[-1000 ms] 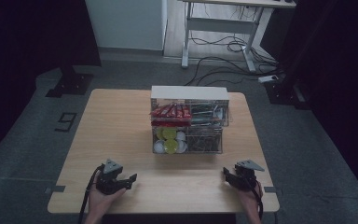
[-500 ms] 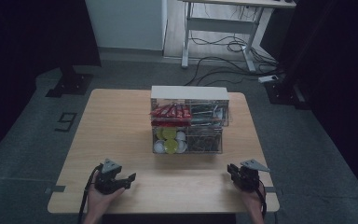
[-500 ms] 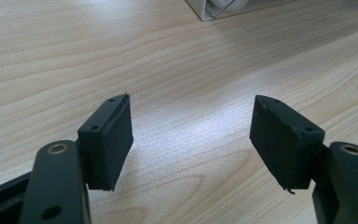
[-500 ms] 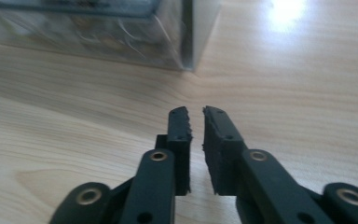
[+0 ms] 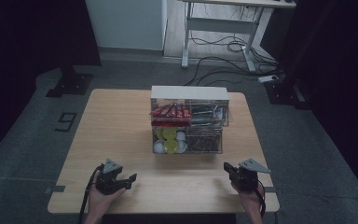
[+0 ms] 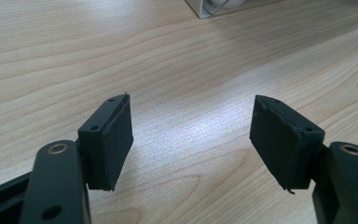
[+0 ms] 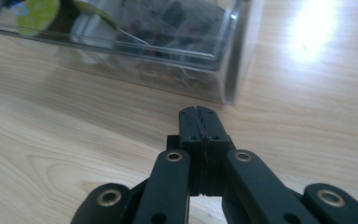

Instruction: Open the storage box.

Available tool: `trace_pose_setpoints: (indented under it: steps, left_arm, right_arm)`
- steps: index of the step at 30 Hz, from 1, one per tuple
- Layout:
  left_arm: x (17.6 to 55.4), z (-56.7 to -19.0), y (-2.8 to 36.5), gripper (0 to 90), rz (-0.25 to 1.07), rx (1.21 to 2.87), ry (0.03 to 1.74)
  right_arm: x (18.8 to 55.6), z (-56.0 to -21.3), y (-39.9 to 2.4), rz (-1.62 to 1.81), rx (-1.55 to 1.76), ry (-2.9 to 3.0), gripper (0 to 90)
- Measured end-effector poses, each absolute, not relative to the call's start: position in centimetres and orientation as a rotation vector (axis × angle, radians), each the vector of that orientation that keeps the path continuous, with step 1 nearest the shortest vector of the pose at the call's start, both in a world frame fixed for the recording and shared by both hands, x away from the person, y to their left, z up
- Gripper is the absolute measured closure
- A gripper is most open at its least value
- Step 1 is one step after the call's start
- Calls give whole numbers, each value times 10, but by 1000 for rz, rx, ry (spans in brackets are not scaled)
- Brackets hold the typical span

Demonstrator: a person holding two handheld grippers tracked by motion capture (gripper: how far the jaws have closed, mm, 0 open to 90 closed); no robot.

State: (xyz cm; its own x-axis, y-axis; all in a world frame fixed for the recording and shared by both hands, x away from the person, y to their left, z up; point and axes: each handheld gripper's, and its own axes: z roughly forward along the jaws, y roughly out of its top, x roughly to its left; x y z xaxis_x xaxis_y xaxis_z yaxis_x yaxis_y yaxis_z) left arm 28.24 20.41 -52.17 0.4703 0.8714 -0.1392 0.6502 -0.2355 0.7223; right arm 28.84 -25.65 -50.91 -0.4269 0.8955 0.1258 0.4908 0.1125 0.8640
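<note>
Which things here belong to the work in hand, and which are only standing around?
Belong to the work:
- clear organiser box on the table
- left gripper, jaws open
- right gripper, jaws shut, empty

Standing around:
- desk frame
- floor cables

table: pale wood, wavy grain lines all over
organizer box: see-through plastic with a white top
packets: bright red, upper left compartment
round lids: mix of yellow-green and white, lower left compartment
right-hand compartments: darkish jumble, colours too murky to call
left gripper: matte black, brass-coloured rivets
right gripper: same black, same brassy rivets, grey plate on top
floor: dull grey, with a dark "9" mark
</note>
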Motion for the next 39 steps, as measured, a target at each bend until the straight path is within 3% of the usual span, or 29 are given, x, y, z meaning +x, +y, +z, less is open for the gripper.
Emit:
trace_pose_setpoints:
  steps: [25, 39]
  left_arm:
    - [281, -520, 204, 300, 378, 1974, 1262]
    - [279, -519, 197, 297, 371, 1978, 1249]
  right_arm:
    - [306, -496, -213, 1308, 1239, 2038, 891]
    - [326, -505, -187, 1315, 1259, 2099, 891]
